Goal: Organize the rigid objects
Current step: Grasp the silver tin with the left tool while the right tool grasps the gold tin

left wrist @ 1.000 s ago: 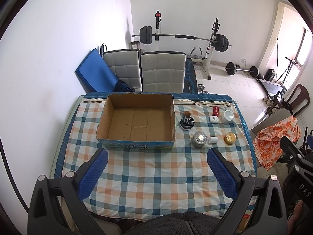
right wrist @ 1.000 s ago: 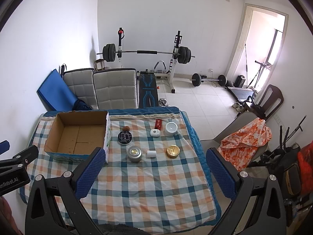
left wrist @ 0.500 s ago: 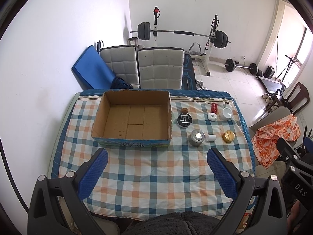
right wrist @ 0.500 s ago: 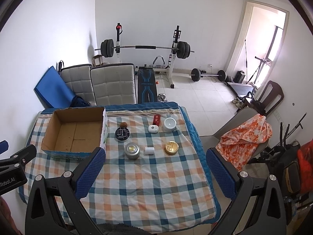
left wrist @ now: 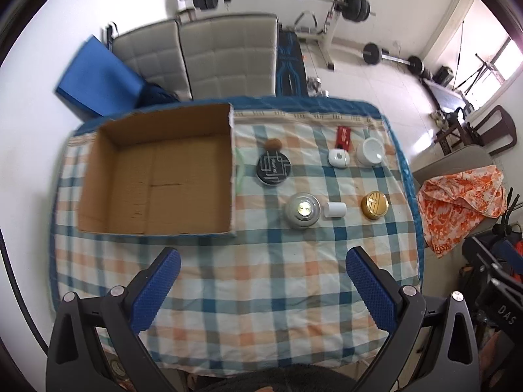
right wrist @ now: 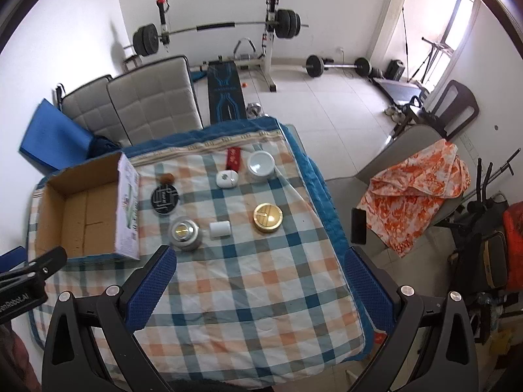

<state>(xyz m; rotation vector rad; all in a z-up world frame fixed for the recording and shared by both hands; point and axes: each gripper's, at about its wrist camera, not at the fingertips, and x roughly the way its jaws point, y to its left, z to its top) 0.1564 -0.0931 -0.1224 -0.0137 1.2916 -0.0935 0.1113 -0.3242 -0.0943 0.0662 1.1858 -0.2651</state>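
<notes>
A: Nearest first. What are the tongs doing?

B: The left gripper hangs over the near part of the checked cloth, blue pads spread wide, nothing between them. The right gripper is the same: wide apart, holding nothing, above the cloth's near half.

A: And just past them?

B: In the left view, a silver tin, then a small white cylinder lying on its side just beside it, then a gold tin further right. All three sit apart from each other in a row.

A: The box?

B: The cardboard box stands open on the cloth's left side, only bare bottom flaps showing inside. The silver tin is near its right front corner.

A: Behind that row?

B: A black disc with a white line pattern, a small brown ball just beyond it, a white case, a white jar, and a red packet beyond the case.

A: Beyond the table?

B: Two grey padded chairs, then a barbell rack against the wall.
</notes>
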